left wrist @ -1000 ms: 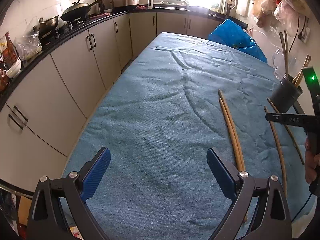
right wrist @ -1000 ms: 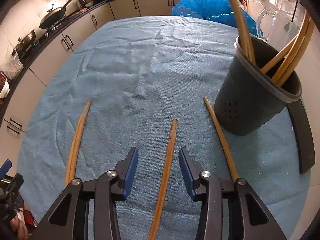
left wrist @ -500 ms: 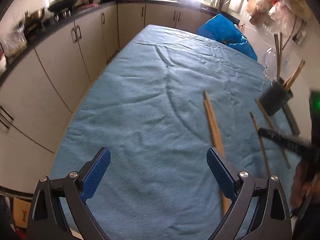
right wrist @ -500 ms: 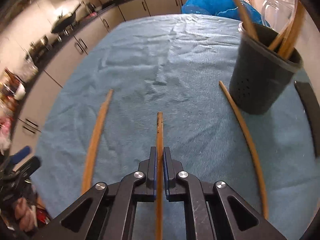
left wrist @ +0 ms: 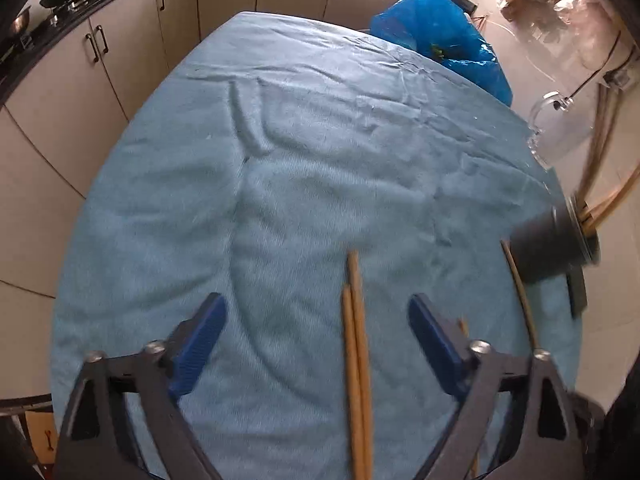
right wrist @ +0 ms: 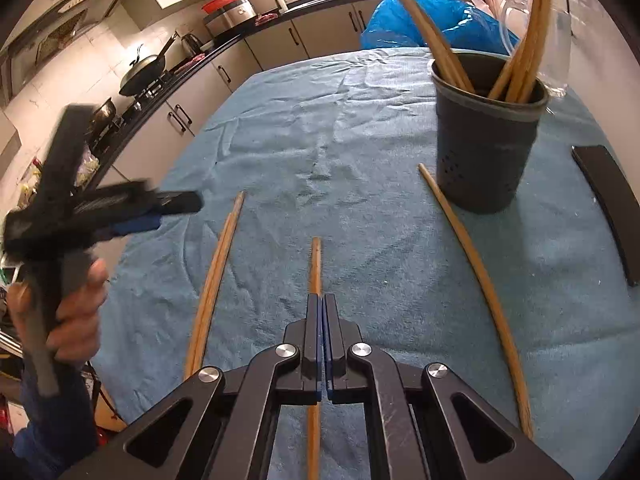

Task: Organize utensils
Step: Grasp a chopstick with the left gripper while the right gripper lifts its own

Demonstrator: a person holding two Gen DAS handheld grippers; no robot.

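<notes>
My right gripper (right wrist: 321, 300) is shut on a wooden chopstick (right wrist: 315, 264) that points forward over the blue cloth. A pair of chopsticks (right wrist: 216, 276) lies to its left and a single chopstick (right wrist: 476, 264) to its right. A dark utensil holder (right wrist: 486, 136) with several chopsticks stands at the right. My left gripper (left wrist: 316, 320) is open and hovers over the pair of chopsticks (left wrist: 356, 344), which lies between its jaws. The holder (left wrist: 556, 244) shows at the right in the left wrist view. The left gripper (right wrist: 132, 216) also shows blurred in the right wrist view.
A blue-cloth-covered table (left wrist: 280, 160) stands beside kitchen cabinets (left wrist: 120, 60). A blue plastic bag (right wrist: 424, 20) sits at the far end. A flat black object (right wrist: 608, 204) lies right of the holder. A clear glass jug (left wrist: 560, 132) stands behind the holder.
My right gripper has closed on the middle chopstick. My left gripper has swung right, so the pair of chopsticks now lies between its open jaws.
</notes>
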